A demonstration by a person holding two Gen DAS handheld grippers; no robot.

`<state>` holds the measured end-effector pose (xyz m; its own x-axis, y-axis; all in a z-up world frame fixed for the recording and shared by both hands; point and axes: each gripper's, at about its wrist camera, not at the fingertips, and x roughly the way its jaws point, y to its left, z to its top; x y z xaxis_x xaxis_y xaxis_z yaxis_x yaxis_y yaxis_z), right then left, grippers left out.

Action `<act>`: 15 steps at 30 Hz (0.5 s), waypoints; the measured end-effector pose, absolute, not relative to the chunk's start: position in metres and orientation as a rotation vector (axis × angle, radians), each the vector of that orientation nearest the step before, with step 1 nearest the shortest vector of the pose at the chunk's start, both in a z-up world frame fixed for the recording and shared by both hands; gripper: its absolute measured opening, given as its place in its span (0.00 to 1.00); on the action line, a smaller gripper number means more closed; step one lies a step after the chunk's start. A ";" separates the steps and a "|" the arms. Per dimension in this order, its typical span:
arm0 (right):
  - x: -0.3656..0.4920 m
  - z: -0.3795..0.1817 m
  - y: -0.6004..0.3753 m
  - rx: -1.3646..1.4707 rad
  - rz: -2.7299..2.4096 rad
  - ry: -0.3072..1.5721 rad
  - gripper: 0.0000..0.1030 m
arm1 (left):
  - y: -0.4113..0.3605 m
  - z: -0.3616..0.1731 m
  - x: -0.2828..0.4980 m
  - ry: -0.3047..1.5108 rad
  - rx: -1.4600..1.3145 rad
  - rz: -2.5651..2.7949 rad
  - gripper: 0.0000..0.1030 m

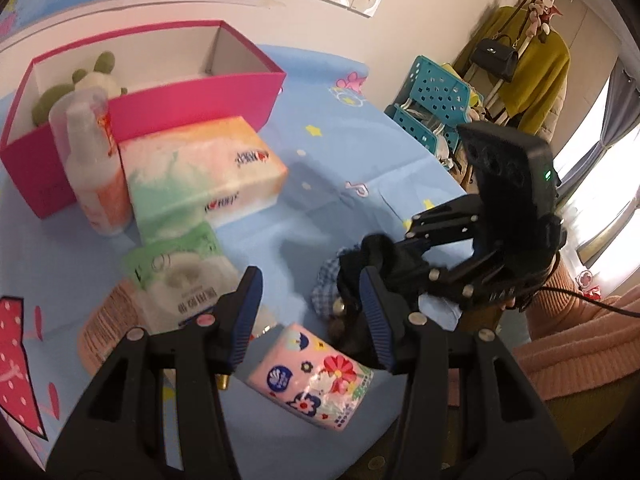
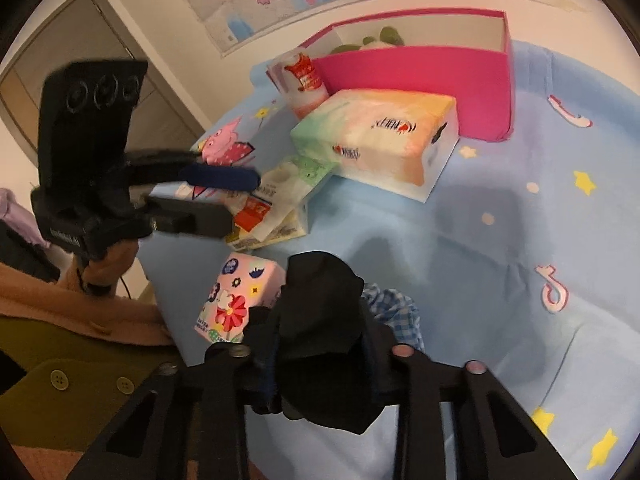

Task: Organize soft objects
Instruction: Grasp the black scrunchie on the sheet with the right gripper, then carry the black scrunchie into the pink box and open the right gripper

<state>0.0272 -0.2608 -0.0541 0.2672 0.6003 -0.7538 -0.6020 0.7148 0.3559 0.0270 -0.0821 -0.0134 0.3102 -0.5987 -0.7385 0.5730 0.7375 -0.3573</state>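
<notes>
Right hand-held gripper [image 2: 320, 360] clamps a black cloth [image 2: 320, 320] w/ checked fabric [image 2: 394, 312] beside it; left hand-held gripper [image 1: 308, 312] wide apart above a flowered tissue pack [image 1: 316, 376]; pink box [image 1: 160, 108] far left.

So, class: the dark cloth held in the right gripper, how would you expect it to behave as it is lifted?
Probably floppy: the dark cloth bunches and droops below the right gripper, holding no shape. Likely light, since it hangs from one pinch without visible strain. It may snag the checked fabric lying right beside it; whether they touch is unclear.
</notes>
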 end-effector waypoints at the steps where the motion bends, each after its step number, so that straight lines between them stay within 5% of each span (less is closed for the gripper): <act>1: 0.026 -0.051 -0.262 0.009 0.812 1.002 0.19 | -0.081 -0.014 0.027 0.991 -0.032 -0.778 0.51; 15: 0.025 0.018 -0.273 0.098 0.833 0.803 0.17 | -0.096 -0.008 0.015 0.994 -0.101 -0.986 0.59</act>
<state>0.0253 -0.2734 0.0184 0.4028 0.6933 -0.5976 -0.6228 0.6860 0.3761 0.0147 -0.0957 -0.0084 0.1705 -0.7355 -0.6558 0.6503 0.5840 -0.4859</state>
